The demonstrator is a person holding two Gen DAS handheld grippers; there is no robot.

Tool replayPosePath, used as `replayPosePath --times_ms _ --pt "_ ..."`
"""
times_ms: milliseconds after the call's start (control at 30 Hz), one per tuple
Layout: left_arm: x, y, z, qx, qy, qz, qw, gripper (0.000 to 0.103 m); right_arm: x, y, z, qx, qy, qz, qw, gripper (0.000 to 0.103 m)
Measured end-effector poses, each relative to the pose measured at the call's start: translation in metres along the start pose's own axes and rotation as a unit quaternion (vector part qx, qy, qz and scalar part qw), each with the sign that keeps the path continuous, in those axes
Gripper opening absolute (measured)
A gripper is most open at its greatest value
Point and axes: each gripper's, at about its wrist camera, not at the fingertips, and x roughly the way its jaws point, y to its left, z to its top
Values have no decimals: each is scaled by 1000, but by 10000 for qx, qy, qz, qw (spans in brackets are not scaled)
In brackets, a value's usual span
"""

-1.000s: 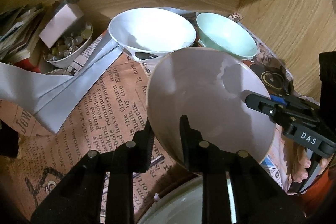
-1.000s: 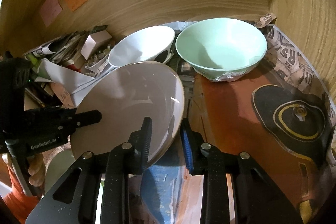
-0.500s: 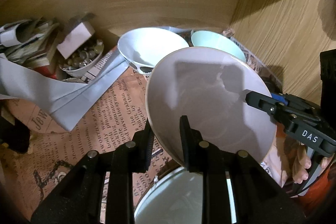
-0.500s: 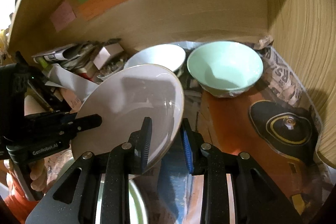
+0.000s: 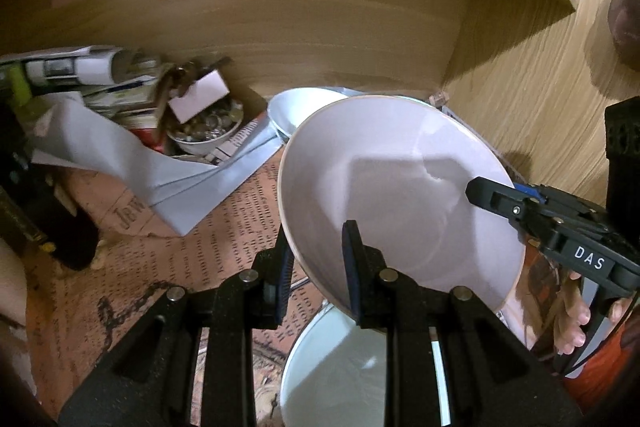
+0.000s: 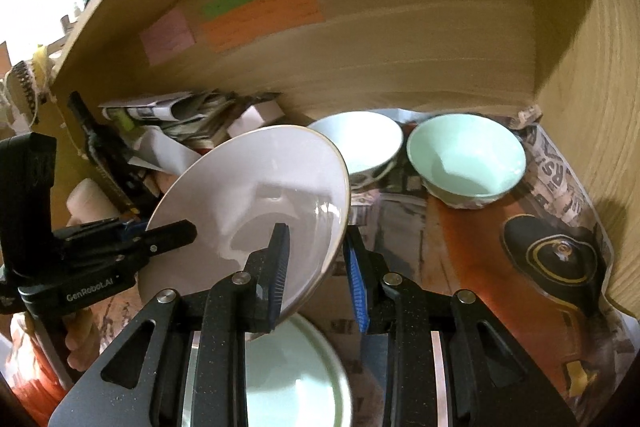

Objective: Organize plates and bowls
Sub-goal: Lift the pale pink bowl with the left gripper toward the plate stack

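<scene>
A pale lilac bowl [image 5: 400, 195] hangs tilted in the air, held from both sides. My left gripper [image 5: 318, 267] is shut on its near left rim, one finger inside and one outside. My right gripper [image 6: 316, 261] is shut on the opposite rim of the lilac bowl [image 6: 256, 211]. Each gripper shows in the other's view: the right gripper [image 5: 492, 197] and the left gripper [image 6: 180, 231]. Directly below lies a pale green plate [image 6: 292, 375]. At the back of the shelf stand a white bowl [image 6: 360, 143] and a mint bowl [image 6: 464, 155].
The wooden cabinet's back wall [image 6: 360, 59] carries coloured notes, and its side wall [image 6: 592, 107] closes the right. Printed paper lines the shelf floor [image 5: 224, 227]. At the back left sit a small bowl of metal bits [image 5: 208, 131], stacked papers, a grey sheet [image 5: 160, 171] and a dark bottle [image 5: 40, 211].
Both grippers have risen and drawn back with the lilac bowl still clamped between them. The back bowls look smaller and farther, and the notes on the wall came into view.
</scene>
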Motion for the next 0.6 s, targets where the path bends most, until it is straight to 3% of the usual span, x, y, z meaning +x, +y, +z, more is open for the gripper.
replayPosePath --times_ms 600 --pt "-63 36 -43 -387 -398 249 9981 23 -8 61 -16 -306 -94 399 9987 25"
